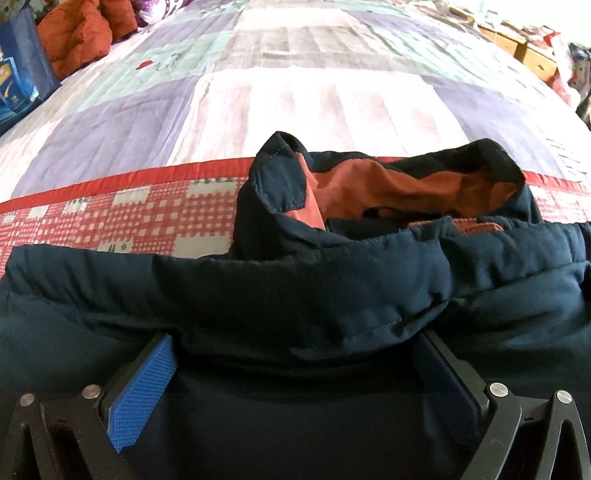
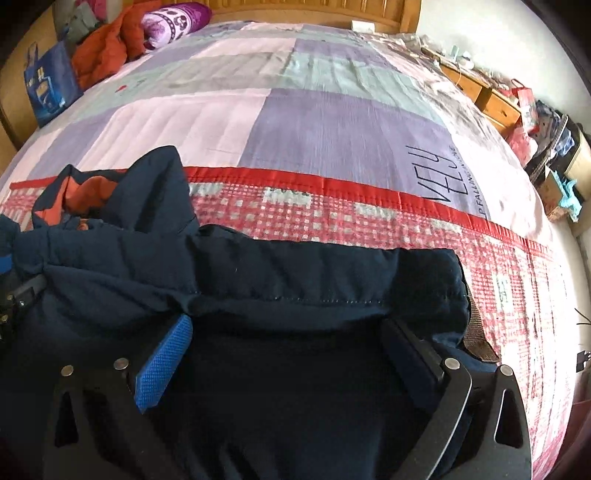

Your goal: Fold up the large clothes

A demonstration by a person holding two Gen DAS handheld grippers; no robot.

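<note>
Left gripper [image 1: 295, 365] jaws spread wide over the folded top edge of the navy padded jacket [image 1: 295, 280] lying on the bed's patchwork quilt [image 1: 295, 92], right gripper [image 2: 291, 343] likewise apart over the jacket's right shoulder, nothing clamped

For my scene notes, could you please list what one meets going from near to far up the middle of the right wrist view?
Right tool → navy jacket → red checked quilt border → red stripe → purple patch → wooden headboard.

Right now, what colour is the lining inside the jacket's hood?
Orange-rust lining inside the navy jacket; clearest in the left wrist view.
</note>
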